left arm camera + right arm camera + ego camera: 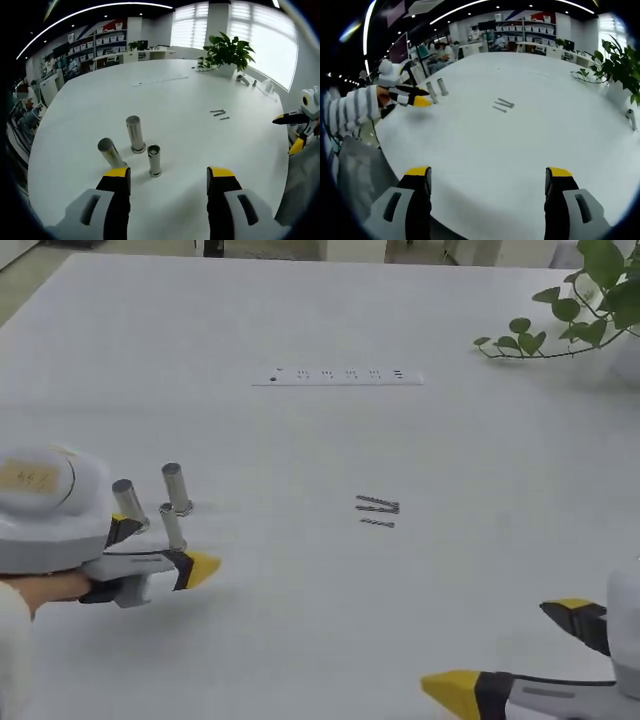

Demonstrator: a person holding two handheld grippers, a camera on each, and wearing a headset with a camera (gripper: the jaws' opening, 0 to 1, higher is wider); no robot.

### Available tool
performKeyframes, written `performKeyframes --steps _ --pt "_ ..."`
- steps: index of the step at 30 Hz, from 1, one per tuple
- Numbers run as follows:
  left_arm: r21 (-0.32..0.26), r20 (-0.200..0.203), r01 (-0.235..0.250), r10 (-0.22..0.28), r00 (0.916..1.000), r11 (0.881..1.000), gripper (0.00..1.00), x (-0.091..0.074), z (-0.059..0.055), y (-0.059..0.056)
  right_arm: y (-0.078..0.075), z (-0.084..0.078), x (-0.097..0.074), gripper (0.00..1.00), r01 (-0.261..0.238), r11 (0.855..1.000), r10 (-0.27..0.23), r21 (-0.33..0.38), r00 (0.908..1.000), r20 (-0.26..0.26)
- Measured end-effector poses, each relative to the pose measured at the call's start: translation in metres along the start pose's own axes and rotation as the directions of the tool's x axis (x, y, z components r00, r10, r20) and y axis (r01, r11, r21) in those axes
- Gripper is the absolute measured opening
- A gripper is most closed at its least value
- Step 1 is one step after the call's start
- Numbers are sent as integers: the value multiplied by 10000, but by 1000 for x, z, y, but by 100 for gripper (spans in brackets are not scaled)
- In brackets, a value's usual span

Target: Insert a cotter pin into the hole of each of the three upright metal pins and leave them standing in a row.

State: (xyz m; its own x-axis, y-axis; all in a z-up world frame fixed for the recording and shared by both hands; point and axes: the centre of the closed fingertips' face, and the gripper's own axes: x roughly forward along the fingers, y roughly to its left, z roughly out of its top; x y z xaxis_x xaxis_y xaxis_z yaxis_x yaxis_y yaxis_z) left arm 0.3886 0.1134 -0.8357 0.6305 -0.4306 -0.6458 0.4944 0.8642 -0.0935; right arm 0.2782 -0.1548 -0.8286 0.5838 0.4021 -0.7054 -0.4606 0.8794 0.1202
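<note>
Setting: open-plan office, as I read it from my remote feeds.
- Large white meeting table (300,320), with a power strip (337,376) lying toward its far edge.
- Potted plant (226,50) at the tabletop's far right corner.
- Wall shelves (100,42) stocked with boxes.
- Windows (192,31) with blinds.
- Ceiling strip lights (465,6).
- Desks (470,47) beyond the table, with people (439,50) seated there.

The cotter pins (377,508) lie right of the metal pins (174,488).
</note>
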Motion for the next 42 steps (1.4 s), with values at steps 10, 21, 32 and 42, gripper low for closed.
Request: performKeyframes --steps 10,21,32,42 --pt "-89 97 -1 2 10000 10000 57 10 7 1 0 -8 1 95 -14 9999 17 119 9997 -226" --pt "-136 89 -26 27 10000 9999 43 16 11 2 -1 -4 0 94 37 10000 -37 38 9999 -163" --pt "203 -232 -126 130 9996 9997 29 21 4 9 -9 0 -3 91 320 9995 -320 -20 9995 -10" --pt "-76 -167 -220 218 9996 9997 11 21 6 15 -8 0 -5 90 310 9995 -310 -21 9995 35"
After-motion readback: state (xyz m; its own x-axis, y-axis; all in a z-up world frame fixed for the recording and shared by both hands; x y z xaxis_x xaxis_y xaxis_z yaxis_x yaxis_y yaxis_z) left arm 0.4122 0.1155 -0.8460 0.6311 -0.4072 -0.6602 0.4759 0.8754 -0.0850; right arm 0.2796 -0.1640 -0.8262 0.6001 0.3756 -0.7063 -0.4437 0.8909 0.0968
